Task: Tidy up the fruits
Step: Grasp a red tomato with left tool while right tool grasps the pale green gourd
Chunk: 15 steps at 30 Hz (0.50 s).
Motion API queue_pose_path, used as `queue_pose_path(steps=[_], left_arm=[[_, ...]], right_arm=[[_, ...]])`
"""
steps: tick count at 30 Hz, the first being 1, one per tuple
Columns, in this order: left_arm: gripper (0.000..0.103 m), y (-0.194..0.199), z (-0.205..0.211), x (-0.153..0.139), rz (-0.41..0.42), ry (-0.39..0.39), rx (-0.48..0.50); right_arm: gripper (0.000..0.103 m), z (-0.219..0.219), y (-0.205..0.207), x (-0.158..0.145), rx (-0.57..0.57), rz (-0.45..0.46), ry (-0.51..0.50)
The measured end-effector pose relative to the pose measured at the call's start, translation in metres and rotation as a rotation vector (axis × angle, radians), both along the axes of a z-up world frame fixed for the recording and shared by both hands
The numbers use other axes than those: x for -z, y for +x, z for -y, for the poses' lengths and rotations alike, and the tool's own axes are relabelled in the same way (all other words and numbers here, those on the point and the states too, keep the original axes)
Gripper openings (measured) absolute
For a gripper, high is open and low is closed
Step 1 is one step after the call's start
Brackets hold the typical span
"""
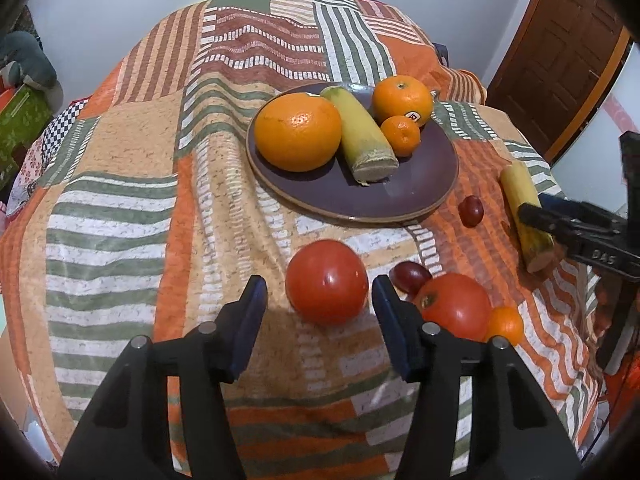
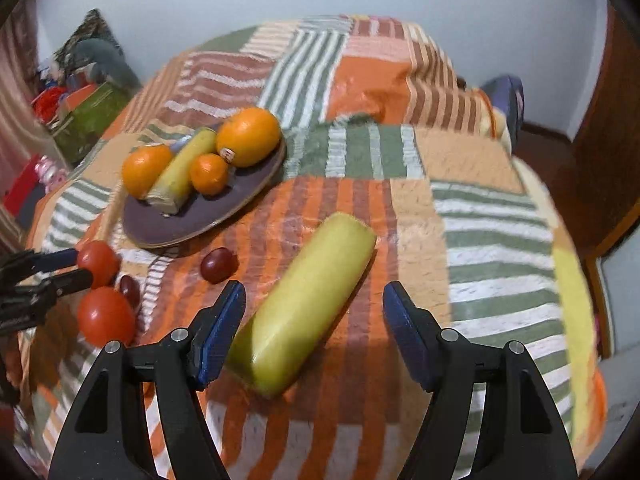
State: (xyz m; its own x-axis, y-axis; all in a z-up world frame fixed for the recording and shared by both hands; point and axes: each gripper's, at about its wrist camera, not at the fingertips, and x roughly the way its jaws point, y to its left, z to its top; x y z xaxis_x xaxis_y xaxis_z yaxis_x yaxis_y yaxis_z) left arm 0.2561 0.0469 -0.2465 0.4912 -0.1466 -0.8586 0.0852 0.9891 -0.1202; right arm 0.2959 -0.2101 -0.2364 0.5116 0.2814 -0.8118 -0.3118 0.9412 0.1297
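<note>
Left gripper (image 1: 318, 300) brackets red tomato (image 1: 327, 282), pads not touching; centre before squeezing (right gripper (image 2: 314, 308) open over banana piece (image 2: 304, 304)).

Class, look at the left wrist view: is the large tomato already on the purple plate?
No, the large tomato sits on the patterned cloth, short of the purple plate.

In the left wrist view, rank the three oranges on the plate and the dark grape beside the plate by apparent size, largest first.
1. Big orange at the plate's left.
2. Stickered orange at the back, though it sits farther from the camera, so the gap may be overstated.
3. Small orange in front of it.
4. Dark grape on the cloth.
</note>
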Motion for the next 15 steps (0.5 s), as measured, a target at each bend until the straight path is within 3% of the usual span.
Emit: queue_pose_path(steps=[4, 6, 10, 15], left_arm=[[0.05, 0.008, 0.004, 0.007, -0.011, 0.008, 0.009], [0.05, 0.01, 0.004, 0.01, -0.01, 0.005, 0.005], [0.049, 0.011, 0.004, 0.012, -0.001, -0.005, 0.001], [0.045, 0.009, 0.005, 0.009, 0.005, 0.003, 0.014]], right_arm=[[0.066, -0.001, 0.007, 0.011, -0.005, -0.043, 0.032], [0.058, -0.003, 0.006, 0.01, -0.024, -0.035, 0.03], [0.056, 0.0, 0.004, 0.009, -0.035, -0.028, 0.04], [0.044, 0.01, 0.001, 0.007, -0.022, -0.046, 0.096]])
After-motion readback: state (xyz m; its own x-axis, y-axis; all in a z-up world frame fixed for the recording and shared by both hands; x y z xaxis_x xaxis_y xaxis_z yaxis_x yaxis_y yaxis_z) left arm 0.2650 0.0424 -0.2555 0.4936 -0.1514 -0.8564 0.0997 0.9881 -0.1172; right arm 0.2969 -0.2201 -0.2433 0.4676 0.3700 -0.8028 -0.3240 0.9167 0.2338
